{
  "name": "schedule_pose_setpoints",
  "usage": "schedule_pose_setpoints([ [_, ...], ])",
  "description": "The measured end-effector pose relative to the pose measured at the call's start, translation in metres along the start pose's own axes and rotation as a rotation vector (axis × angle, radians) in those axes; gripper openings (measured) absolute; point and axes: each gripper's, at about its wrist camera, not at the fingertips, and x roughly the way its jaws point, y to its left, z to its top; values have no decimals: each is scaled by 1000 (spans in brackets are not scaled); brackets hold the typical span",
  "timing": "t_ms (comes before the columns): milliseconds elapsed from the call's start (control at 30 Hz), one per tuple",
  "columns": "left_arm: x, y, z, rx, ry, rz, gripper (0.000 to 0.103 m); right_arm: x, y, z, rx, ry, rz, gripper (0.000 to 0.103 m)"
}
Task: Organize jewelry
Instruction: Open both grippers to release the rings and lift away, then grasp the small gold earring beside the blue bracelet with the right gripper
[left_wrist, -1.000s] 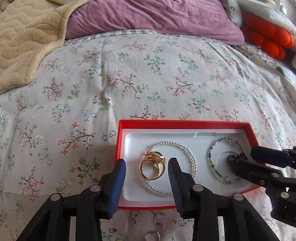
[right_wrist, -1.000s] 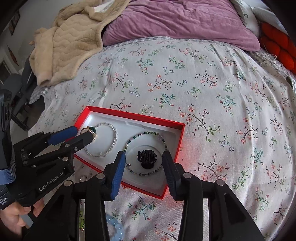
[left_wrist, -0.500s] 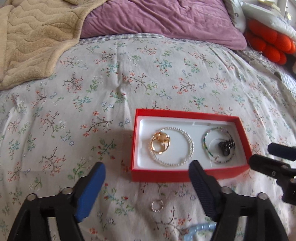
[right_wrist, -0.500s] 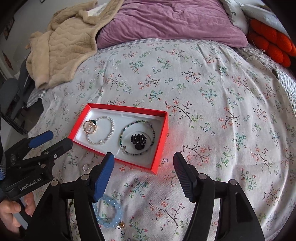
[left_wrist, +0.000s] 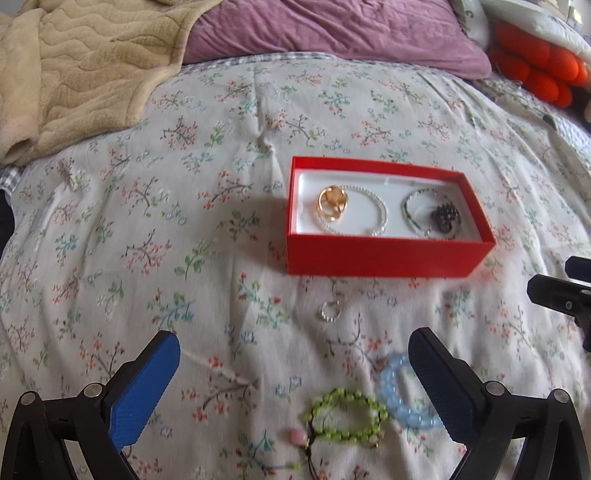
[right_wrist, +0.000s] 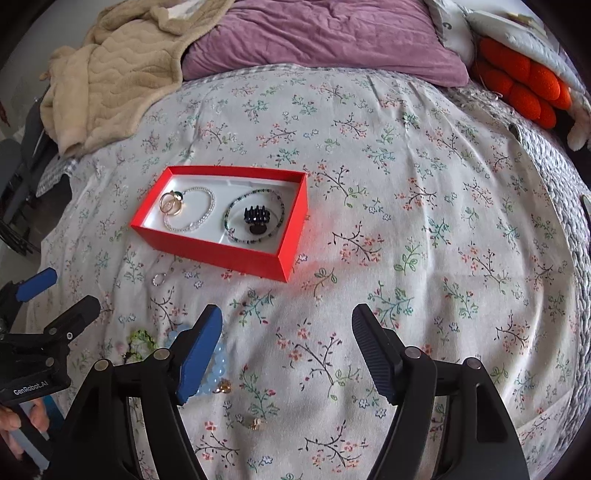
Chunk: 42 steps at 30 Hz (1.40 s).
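Observation:
A red box (left_wrist: 384, 255) (right_wrist: 218, 251) with a white lining sits on the floral bedspread. It holds gold rings (left_wrist: 333, 202) (right_wrist: 171, 202), a pearl bracelet (left_wrist: 376, 218), a green beaded bracelet (left_wrist: 409, 218) and a black hair claw (left_wrist: 445, 218) (right_wrist: 256, 218). On the bedspread in front of the box lie a small silver ring (left_wrist: 330, 311) (right_wrist: 158, 279), a green bead bracelet (left_wrist: 345, 419), a light blue bead bracelet (left_wrist: 402, 391) (right_wrist: 218, 369) and small gold pieces (right_wrist: 255, 421). My left gripper (left_wrist: 293, 380) is open and empty above the loose bracelets. My right gripper (right_wrist: 286, 350) is open and empty, to the right of them.
A beige blanket (left_wrist: 74, 62) lies at the back left, a purple pillow (left_wrist: 332, 29) at the back, orange cushions (left_wrist: 535, 70) at the back right. The bed's left edge drops off beside a dark chair (right_wrist: 14, 184).
Both grippers have pulled back from the box and opened wide. The rings and the hair claw stay in the box. The loose bracelets have come into view.

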Motion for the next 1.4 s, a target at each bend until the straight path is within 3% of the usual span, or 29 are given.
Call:
schedule_pose_setpoints([
  [300,-4,5,-30,51,39,15,102,-6,12,-26,-78,31,13,76],
  [700,15,27,-69,107,132,56,102,14,2,-57,-87,132,25,76],
  [933,24,27,-83,130,168,-13,102,24,3,-73,-141,166,5,76],
  [1067,19,15,-87,175,139,-60,101,29,7,-84,-187,171,7,76],
  [1233,15,-5,-87,246,117,-112,101,33,19,-97,-275,131,69,76],
  [1400,20,-19,-88,283,126,-149,96,39,33,-109,-376,99,64,74],
])
